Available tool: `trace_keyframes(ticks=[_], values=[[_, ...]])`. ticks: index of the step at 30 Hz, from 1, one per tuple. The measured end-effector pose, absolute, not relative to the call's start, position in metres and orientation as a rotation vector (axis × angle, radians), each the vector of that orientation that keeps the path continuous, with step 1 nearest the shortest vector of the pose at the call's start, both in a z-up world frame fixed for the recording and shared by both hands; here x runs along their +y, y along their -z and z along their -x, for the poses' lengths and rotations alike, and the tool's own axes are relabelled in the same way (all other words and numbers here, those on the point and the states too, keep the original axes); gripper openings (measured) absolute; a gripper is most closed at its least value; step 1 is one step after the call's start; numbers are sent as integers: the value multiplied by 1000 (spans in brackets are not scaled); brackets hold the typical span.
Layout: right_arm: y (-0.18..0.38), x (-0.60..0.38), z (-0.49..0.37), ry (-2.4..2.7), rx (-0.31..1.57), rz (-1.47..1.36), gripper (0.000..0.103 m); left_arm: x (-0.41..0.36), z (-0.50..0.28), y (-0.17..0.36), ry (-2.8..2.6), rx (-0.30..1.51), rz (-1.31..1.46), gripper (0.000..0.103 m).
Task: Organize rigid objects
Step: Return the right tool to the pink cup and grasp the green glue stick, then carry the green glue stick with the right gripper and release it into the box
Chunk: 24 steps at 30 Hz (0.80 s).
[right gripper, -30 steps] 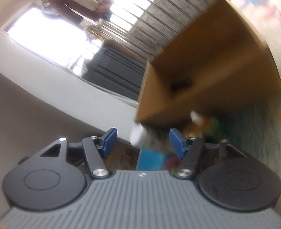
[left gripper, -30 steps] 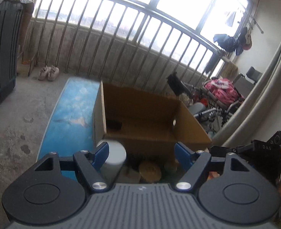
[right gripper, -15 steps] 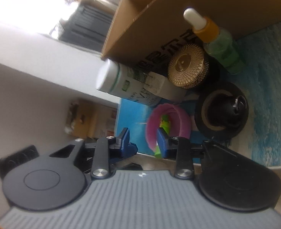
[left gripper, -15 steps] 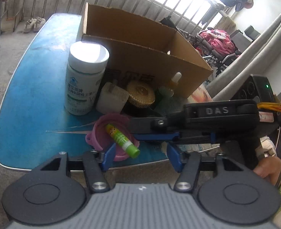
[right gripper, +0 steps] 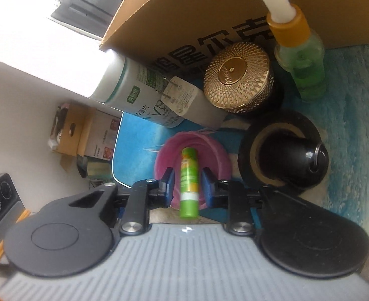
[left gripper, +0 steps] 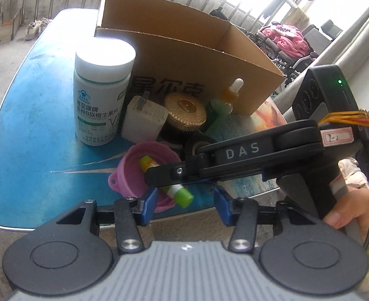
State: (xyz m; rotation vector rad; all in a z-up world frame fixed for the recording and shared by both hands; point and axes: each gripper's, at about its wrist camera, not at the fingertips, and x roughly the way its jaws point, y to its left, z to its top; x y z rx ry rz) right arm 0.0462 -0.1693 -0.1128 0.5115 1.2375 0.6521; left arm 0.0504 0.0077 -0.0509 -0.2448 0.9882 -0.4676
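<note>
At the near edge of the blue-painted tabletop (left gripper: pixel 31 135), just short of the open brown cardboard box (left gripper: pixel 184 50), my right gripper (right gripper: pixel 188 184) has just been closing its blue pads around the slim green-and-yellow glue stick (right gripper: pixel 189 183), which lies propped in the shallow pink silicone funnel (right gripper: pixel 209 150); in the right wrist view the pads sit at either flank of the tube, and I cannot tell whether they already press on it or stand a hair off. My left gripper (left gripper: pixel 184 207) hangs just behind and below, its jaws also just drawn closer yet parted with nothing between them, the funnel's rim just ahead of the left pad. Crowded against the box's front wall stand a white plastic supplement bottle (left gripper: pixel 101 95), a white wall charger cube (left gripper: pixel 144 120), a round gold patterned jar (left gripper: pixel 185 111) and a green glass dropper bottle with an amber collar (left gripper: pixel 224 100), with a black tape roll and a black stopper in its core (right gripper: pixel 284 155) beside the funnel. I judge the step in hand to be picking up the glue stick, the first of the sorting. Next I need a firm squeeze, then a straight lift so the funnel is not dragged off the table edge, and a carry over the box wall.
</note>
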Motion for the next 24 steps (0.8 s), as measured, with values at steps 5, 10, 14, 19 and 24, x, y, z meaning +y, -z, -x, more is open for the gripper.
trace_keyframes(ticks=[5, 10, 14, 19, 24], values=[[121, -171, -52, -659, 1252, -566, 15, 7, -55, 54, 466, 994, 251, 50], [121, -174, -49, -664, 1223, -585, 15, 5, -54, 51, 474, 979, 244, 50], [117, -180, -45, -668, 1202, -611, 15, 2, -52, 46, 475, 966, 237, 50], [99, -189, -35, -688, 1150, -632, 15, -1, -43, 30, 486, 928, 219, 50], [55, -200, -28, -727, 1046, -607, 15, -11, -33, -2, 514, 847, 158, 50]])
